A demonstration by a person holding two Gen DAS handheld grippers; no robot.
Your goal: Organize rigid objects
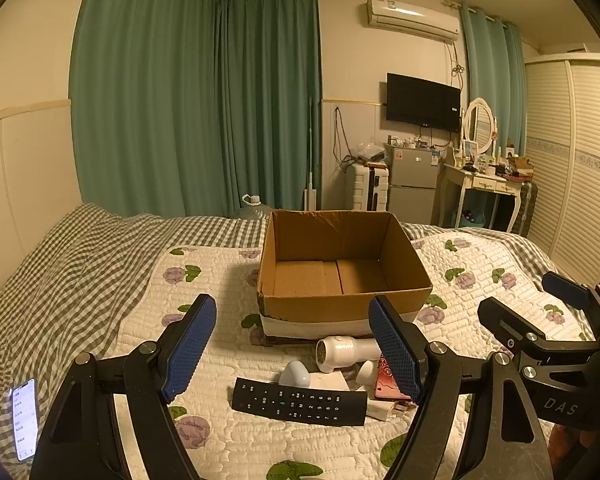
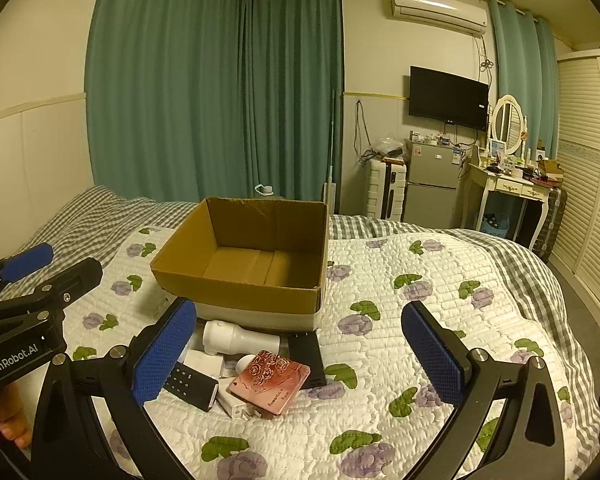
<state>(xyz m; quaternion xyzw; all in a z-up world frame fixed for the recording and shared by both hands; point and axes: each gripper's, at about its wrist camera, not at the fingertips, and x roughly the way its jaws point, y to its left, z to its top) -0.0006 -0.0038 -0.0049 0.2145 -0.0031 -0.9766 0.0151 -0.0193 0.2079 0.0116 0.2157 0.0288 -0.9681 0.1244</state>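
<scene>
An open, empty cardboard box (image 1: 346, 300) (image 2: 236, 286) stands on the quilt. In front of it lies a pile: a black remote (image 1: 300, 401) (image 2: 190, 387), a white lint shaver (image 1: 346, 352) (image 2: 240, 338), a pale blue rounded object (image 1: 295, 374), a pink rose-patterned case (image 1: 388, 386) (image 2: 270, 380), a black flat box (image 2: 308, 358) and a white plug adapter (image 2: 236, 406). My left gripper (image 1: 294, 352) is open above the pile, holding nothing. My right gripper (image 2: 300, 360) is open over the pile's right side, holding nothing.
A lit phone (image 1: 24, 420) lies on the checked sheet at the left. The flowered quilt (image 2: 420, 300) spreads to the right of the box. Beyond the bed stand a fridge (image 2: 432, 184), a suitcase (image 2: 384, 188) and a dressing table (image 2: 512, 188).
</scene>
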